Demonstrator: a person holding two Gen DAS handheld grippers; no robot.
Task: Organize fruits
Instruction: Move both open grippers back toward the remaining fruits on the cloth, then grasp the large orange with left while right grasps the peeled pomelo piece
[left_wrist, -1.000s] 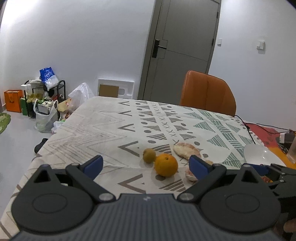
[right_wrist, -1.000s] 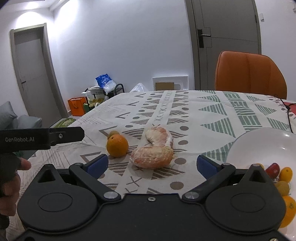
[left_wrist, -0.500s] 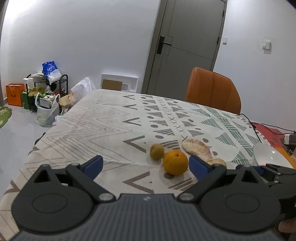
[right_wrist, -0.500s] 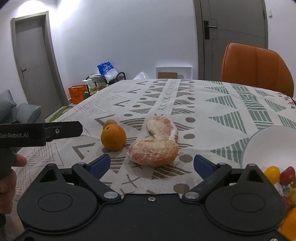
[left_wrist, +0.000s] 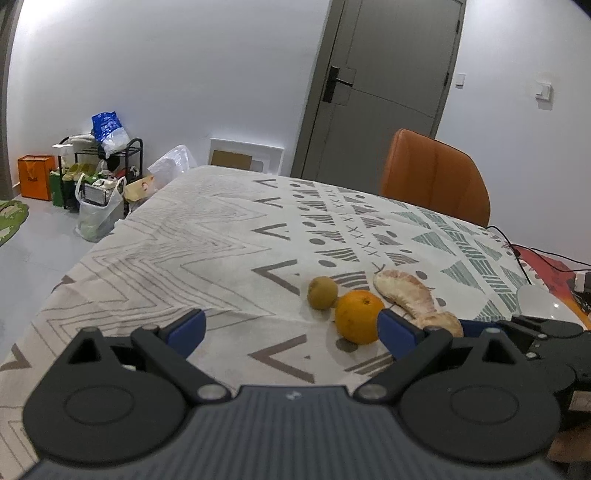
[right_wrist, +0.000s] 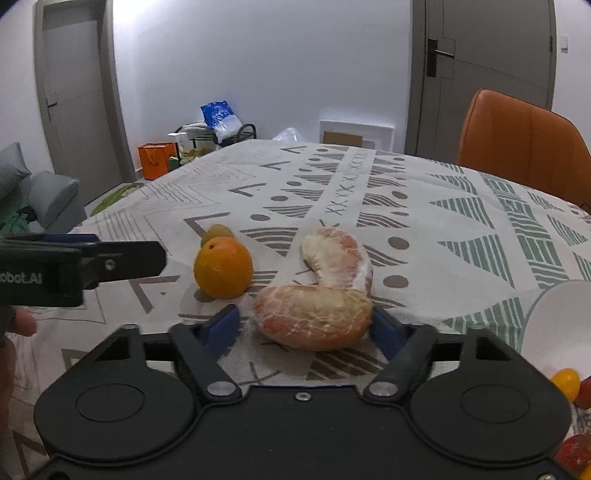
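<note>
An orange (right_wrist: 223, 267) lies on the patterned tablecloth (right_wrist: 369, 192), with a small yellow-green fruit (right_wrist: 218, 232) just behind it and two wrapped peeled pomelo pieces (right_wrist: 317, 310) to its right. My right gripper (right_wrist: 305, 328) is open, its fingers at either side of the nearer pomelo piece. My left gripper (left_wrist: 291, 328) is open and empty, low over the cloth, with the orange (left_wrist: 357, 316) just inside its right finger. The green fruit (left_wrist: 323, 292) and pomelo (left_wrist: 413, 298) show there too.
A white bowl (right_wrist: 557, 317) with several small fruits, including a yellow one (right_wrist: 565, 382), stands at the right. An orange chair (right_wrist: 524, 147) stands behind the table. Bags and a rack (left_wrist: 99, 173) stand on the floor at the left. A cable (left_wrist: 524, 254) crosses the table's right side.
My right gripper has moved forward and its fingers have narrowed around the nearer pomelo piece. My left gripper has shifted left and back; the fruits sit further right in its view.
</note>
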